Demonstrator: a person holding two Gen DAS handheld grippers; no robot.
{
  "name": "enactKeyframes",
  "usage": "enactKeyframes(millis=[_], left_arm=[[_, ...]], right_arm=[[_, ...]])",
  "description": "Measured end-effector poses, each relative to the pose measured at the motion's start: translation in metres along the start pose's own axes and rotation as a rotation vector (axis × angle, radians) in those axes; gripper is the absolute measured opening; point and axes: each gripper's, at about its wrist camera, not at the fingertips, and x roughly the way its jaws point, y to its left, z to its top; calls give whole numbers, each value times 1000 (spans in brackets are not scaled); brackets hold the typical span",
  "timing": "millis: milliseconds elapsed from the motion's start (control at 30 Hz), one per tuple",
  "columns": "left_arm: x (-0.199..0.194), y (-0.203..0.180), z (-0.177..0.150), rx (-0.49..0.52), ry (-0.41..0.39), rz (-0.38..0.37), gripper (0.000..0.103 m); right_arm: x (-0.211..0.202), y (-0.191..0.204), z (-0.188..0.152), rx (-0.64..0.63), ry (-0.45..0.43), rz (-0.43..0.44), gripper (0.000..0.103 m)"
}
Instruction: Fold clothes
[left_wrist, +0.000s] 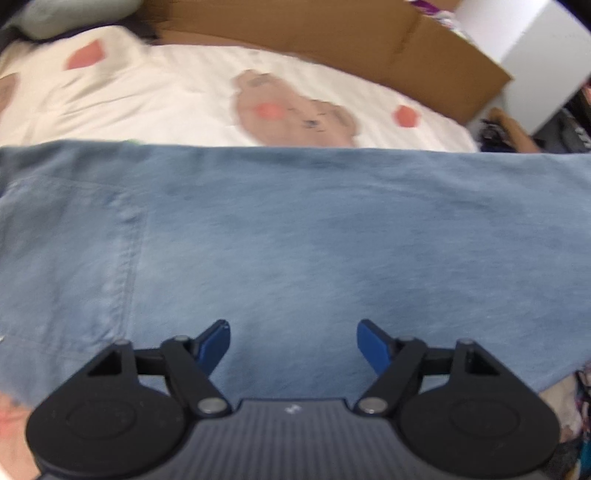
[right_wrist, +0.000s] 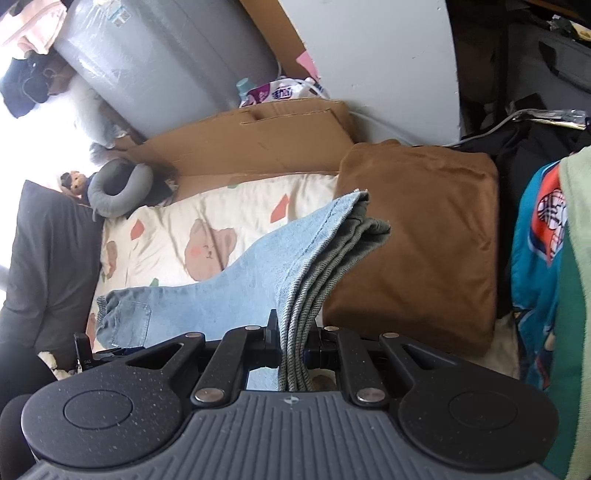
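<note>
Here my right claw (right_wrist: 291, 343) is pinched nearly closed on a bunched end of the light-blue jeans (right_wrist: 236, 273), several layers of denim with the grey inside showing between the jaws, and I hold that end raised so the leg hangs clear of the bed while the rest trails down to the bear-print sheet (right_wrist: 207, 206); lifting it this way should let me carry the end over the rest for a fold, I judge. My left claw (left_wrist: 293, 345) stands wide apart with nothing in it, hovering low over the flat stretch of the jeans beside the back pocket (left_wrist: 70, 251), probably ready to pin or take hold of the cloth where the crease should fall. A folded brown garment (right_wrist: 417, 236) already lies on the bed by the raised end, which suggests a finished pile. Flattened cardboard (right_wrist: 258, 140) lines the far edge of the bed against the wall. A purple-and-white printed packet (right_wrist: 280, 92) behind the cardboard carries lettering, but it is too small to read.
</note>
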Motion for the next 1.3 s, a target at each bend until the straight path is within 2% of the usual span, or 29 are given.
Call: enactKeyframes(millis=[100, 200, 267, 433, 633, 900, 1033, 1300], left_arm=[[5, -11, 2, 32, 0, -72, 66], [14, -22, 3, 45, 9, -145, 48], [20, -30, 2, 65, 22, -192, 31], [36, -46, -5, 90, 80, -249, 9], [42, -51, -28, 103, 147, -309, 3], [43, -47, -62, 175, 237, -297, 1], [47, -42, -62, 173, 251, -297, 1], [55, -40, -35, 164, 199, -297, 2]], right_arm=[[0, 2, 4, 0, 9, -10, 9], [4, 5, 4, 6, 25, -25, 9], [6, 7, 4, 9, 34, -36, 9], [9, 16, 7, 9, 43, -58, 9], [9, 28, 15, -10, 50, -80, 9], [18, 38, 15, -29, 60, -101, 9], [22, 42, 15, -40, 75, -105, 9], [23, 47, 20, -45, 87, -109, 9]])
